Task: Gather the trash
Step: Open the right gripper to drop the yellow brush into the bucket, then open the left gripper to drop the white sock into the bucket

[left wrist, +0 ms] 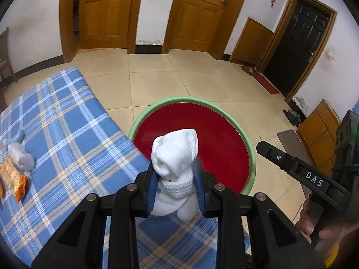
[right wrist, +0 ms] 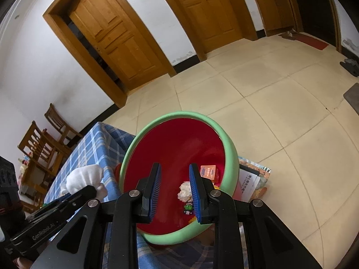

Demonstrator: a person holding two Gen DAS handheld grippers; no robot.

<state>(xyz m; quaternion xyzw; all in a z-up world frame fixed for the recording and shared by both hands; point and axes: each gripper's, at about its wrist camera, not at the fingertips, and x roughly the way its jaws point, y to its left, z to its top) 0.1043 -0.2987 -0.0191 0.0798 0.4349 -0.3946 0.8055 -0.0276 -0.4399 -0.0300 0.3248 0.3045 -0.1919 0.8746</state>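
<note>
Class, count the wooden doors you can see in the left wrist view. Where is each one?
3. One panelled brown wooden door stands far left, a second is at centre, and a black door is on the right. Others may be out of frame.

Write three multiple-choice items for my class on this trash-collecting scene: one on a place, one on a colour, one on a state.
1. Where does the bin stand?
A. on the floor beside the plaid-covered table
B. on a chair
C. in a doorway

2. What colour is the bin's rim?
A. blue
B. green
C. black

3. What is the state of the left tool?
A. open and empty
B. shut on a white cloth wad
C. shut on an orange packet

Answers:
1 A, since both views show it on the tiles against the table's edge.
2 B, a green rim around a red inside.
3 B, as its blue pads press the wad from both sides; the right tool is open over the bin.
</note>
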